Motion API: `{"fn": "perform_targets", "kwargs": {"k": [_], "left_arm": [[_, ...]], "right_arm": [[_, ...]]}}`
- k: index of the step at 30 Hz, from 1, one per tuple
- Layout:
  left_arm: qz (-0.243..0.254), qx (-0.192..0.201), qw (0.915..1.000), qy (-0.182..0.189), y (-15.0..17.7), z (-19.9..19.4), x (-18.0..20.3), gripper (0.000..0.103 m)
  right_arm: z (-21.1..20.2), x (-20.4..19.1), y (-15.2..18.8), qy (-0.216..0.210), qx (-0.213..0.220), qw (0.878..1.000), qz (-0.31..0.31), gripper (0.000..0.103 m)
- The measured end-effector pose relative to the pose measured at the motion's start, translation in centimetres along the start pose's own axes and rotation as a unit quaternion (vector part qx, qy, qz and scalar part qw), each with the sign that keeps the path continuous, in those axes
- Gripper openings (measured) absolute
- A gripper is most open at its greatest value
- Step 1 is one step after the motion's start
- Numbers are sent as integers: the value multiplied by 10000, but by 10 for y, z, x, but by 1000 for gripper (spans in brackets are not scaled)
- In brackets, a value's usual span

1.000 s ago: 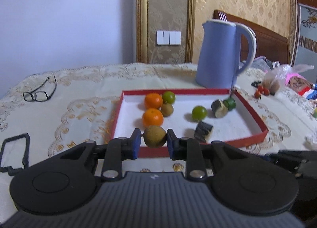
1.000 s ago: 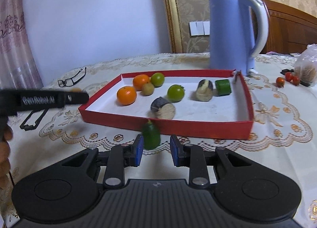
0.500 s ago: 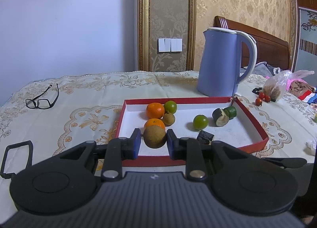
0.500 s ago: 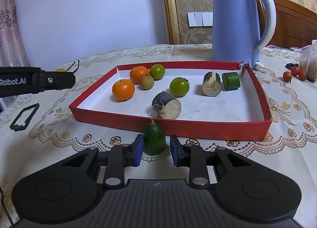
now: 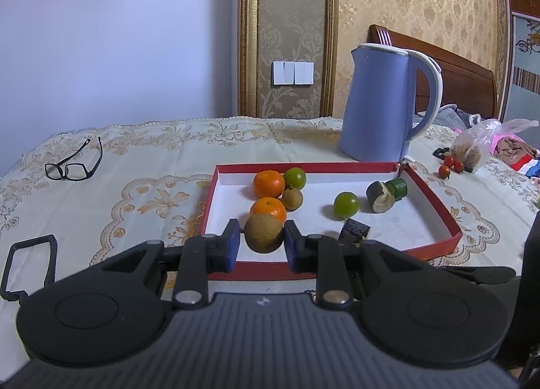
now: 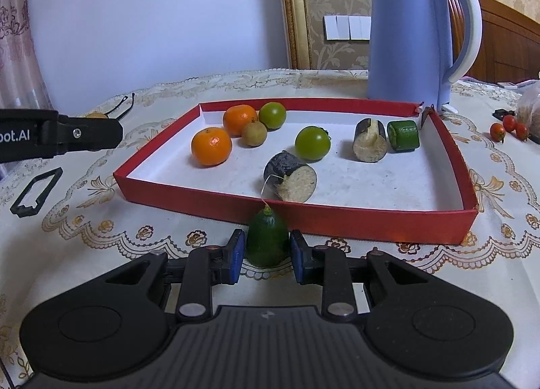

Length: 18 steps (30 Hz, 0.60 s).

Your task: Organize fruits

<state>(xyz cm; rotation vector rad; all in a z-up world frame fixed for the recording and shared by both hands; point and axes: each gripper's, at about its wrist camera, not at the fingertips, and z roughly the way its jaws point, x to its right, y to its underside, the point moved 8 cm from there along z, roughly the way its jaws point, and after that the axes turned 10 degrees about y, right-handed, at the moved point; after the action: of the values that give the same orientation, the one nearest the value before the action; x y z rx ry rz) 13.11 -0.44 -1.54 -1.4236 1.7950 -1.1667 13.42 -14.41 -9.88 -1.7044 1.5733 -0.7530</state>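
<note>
Both grippers loaded, tray ahead

My left gripper (image 5: 262, 244) clamps the brown fruit (image 5: 263, 232) over the tray's (image 5: 256, 269) near rim; my right gripper (image 6: 264, 255) pinches the green fruit (image 6: 267, 241) short of it. I'd guess either could roll into the oranges (image 5: 268, 208).

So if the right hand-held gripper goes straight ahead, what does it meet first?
Probably the near wall of the red tray, with the cut eggplant piece just behind it; the right hand-held gripper already holds a green fruit.
</note>
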Motion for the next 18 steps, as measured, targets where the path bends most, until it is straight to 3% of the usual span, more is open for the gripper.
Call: {"fn": "perform_targets", "kwargs": {"k": [18], "left_arm": [[-8,-22,10000,-2,1,0,0,25]], "right_arm": [[3,1,-1,-28,1,10000,36,28]]}}
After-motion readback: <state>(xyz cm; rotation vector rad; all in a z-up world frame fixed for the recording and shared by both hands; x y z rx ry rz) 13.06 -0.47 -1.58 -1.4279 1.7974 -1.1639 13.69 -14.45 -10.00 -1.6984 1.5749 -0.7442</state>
